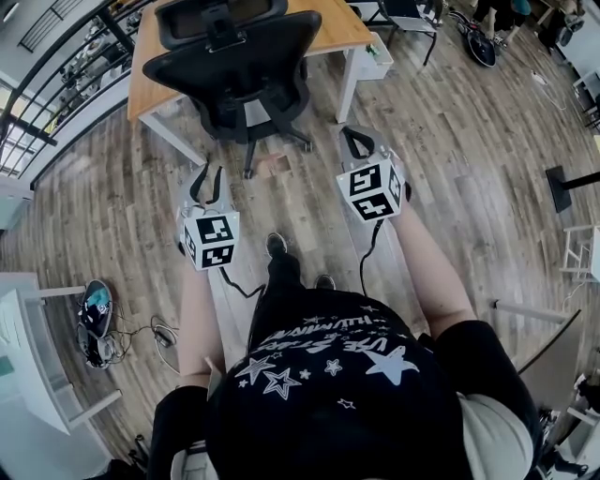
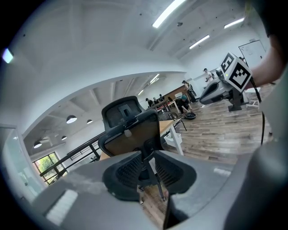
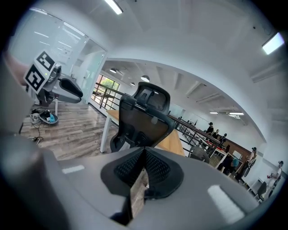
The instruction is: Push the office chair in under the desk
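Wood-plank floor (image 1: 450, 159) of an open office; a table (image 1: 323, 23) with a wooden top and white legs is seen at its far side.

Chair (image 1: 239, 80): black, upright on its wheeled base (image 1: 251, 150), backrest turned toward the person. It is set at the near edge of the table. Backrest and headrest are seen over the table top, while the near legs of the base show on the floor just outside that edge. How far the seat reaches under the top cannot be settled from any view.

Left claw (image 1: 206, 176): held in the air and pointed at the backrest, well apart from the chair. Jaws are narrow, with a slim gap at the tips and nothing in it.

Right claw (image 1: 354, 139): jaws are closed together with nothing between them. It is likewise aimed at the backrest and well apart from it.

Progress, as judged: no contact between either claw and the chair is shown. Two stages are fitted equally. Either the chair is parked at the table edge with its seat yet to go under, or it is already as far in as it goes and the claws are clear of it. What is left cannot be fixed from this moment alone.
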### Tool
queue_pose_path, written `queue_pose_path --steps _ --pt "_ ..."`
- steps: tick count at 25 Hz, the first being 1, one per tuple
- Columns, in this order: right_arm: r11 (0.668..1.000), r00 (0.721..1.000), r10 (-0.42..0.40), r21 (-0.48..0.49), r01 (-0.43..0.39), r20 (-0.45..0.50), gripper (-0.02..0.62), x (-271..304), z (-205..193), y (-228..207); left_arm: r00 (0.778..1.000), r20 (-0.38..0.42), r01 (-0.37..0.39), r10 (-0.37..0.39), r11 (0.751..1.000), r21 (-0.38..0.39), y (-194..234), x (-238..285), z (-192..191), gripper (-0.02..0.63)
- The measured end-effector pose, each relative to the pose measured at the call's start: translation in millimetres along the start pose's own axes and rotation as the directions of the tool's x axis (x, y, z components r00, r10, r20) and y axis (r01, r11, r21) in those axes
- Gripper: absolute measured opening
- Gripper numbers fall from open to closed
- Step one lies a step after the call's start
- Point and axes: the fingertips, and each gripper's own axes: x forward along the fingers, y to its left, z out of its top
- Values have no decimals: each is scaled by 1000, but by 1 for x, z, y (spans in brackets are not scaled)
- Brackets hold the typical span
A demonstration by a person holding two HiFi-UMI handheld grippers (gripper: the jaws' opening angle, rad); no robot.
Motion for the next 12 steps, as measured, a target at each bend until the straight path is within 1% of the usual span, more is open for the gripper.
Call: queue_pose_path --steps 6,12 --pt "999 1000 17 -37 -17 -13 2 -28 -17 9 1000 0 -17 17 1000 -5 -18 -31 2 104" --pt "999 1000 14 -45 -15 -5 2 -43 -19 12 1000 3 -25 25 1000 4 -24 -49 3 104"
